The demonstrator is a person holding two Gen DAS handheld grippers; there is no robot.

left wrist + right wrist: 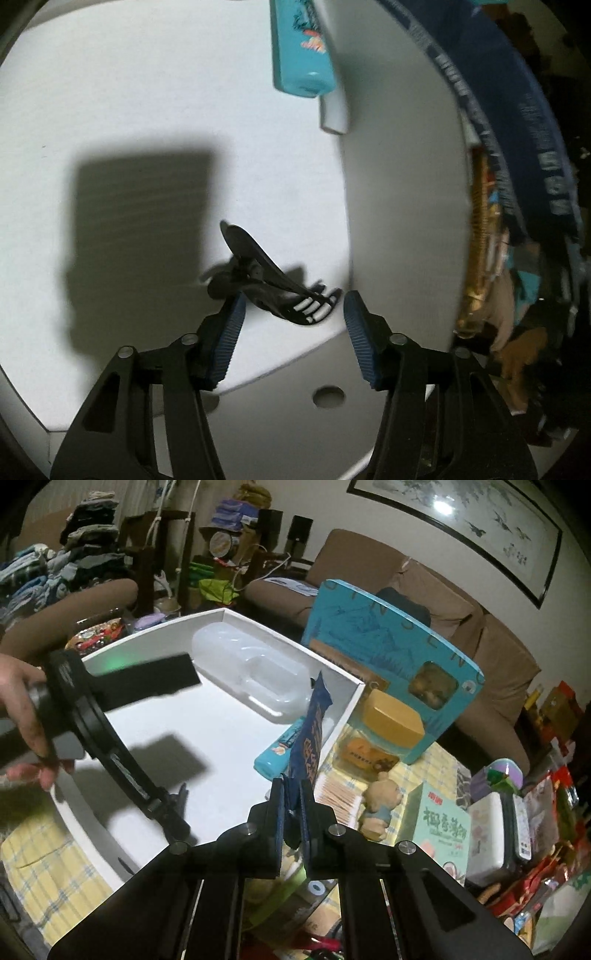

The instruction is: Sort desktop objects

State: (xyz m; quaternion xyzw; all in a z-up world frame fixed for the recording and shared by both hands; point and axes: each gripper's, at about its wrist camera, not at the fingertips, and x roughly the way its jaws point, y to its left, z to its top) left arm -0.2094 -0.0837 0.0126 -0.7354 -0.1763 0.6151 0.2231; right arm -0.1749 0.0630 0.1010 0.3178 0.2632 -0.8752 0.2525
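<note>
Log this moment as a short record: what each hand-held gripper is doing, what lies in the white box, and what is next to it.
left hand-held gripper: open, jaws apart over a black hair clip lying on the box floor
right hand-held gripper: shut on a blue snack packet, held upright at the box edge
white box: holds a clear plastic tray, a turquoise tube and the hair clip
beside the box: yellow-lidded jar, small bear figure
</note>
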